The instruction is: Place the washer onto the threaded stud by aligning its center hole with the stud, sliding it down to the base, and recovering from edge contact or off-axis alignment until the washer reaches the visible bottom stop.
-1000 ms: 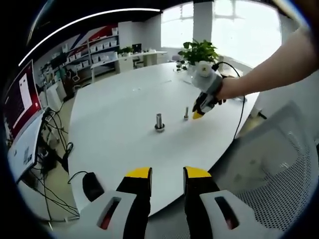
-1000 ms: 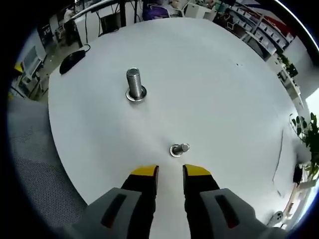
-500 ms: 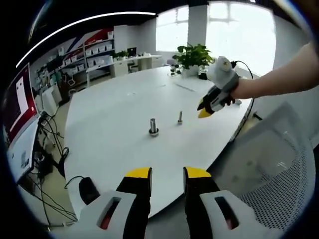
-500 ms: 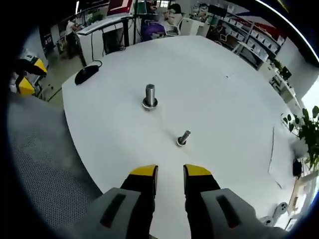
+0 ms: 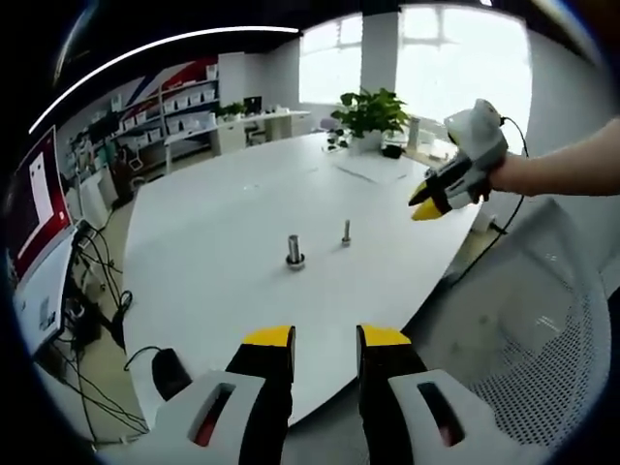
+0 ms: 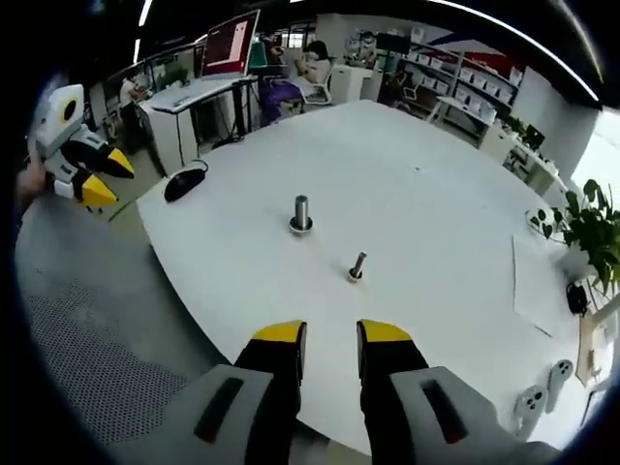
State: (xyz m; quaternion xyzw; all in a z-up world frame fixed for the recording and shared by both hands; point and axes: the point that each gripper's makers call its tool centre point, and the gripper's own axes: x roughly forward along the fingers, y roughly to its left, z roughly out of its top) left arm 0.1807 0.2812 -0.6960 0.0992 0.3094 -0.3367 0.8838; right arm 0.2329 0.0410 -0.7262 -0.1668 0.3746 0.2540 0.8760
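We think the job is at its end, or very near it. Both of our claws hang well away from the parts, and neither one holds anything.

On the white table (image 6: pixel 446 194) stand two metal posts. The bigger threaded stud (image 6: pixel 301 214) stands up straight, and a washer (image 6: pixel 301 227) seems to sit flat around its foot, touching the table. The ring is tiny here, so we cannot be fully sure it is all the way down. The smaller bolt (image 6: pixel 356 265) stands just beside it, leaning a bit.

In the left gripper view the stud (image 5: pixel 294 251) and the small bolt (image 5: pixel 346 232) are far out on the table, well ahead of our left gripper (image 5: pixel 325 341). Its jaws are a little apart, with nothing between them.

Our right gripper (image 6: pixel 329 337) is the same: jaws a little apart, with nothing in them, back near the table edge and well apart from the stud.

If the washer is truly down, the next move calls for nothing but a closer check.
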